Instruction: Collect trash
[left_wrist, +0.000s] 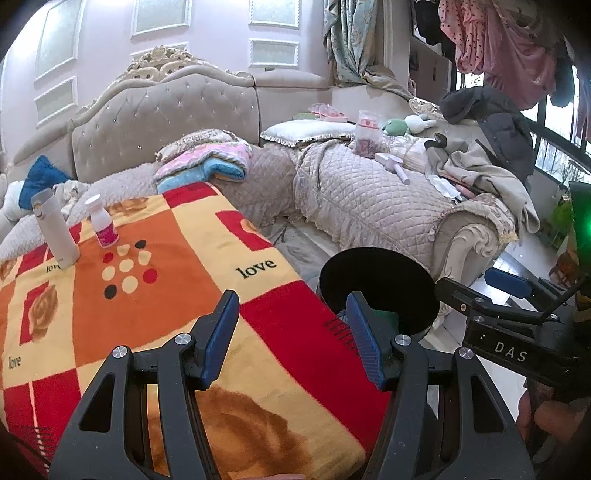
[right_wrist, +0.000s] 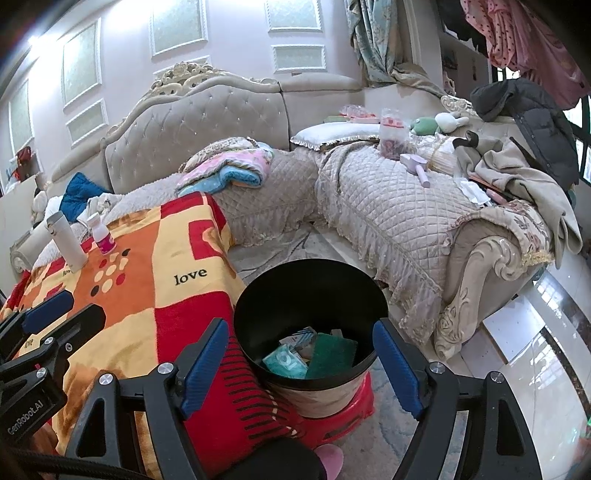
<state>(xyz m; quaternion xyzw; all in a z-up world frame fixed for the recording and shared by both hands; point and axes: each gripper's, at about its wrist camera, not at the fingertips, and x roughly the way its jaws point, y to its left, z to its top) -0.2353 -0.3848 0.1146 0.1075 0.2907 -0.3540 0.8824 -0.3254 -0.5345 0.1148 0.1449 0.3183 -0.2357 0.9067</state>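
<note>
Both pairs of jaws stand wide apart and hold nothing. The right gripper hovers above the black bin, which sits beside the blanket-covered table and already holds a green pad and packets. The left gripper hangs low over the blanket. Far across it stand a white tube and pink-labelled bottle; both look tall and light, so a careless reach could likely topple them.

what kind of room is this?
Likely a home living room: a tufted corner sofa strewn with clothes and toys, a blanket-covered table, and a bin holding trash beside it.
</note>
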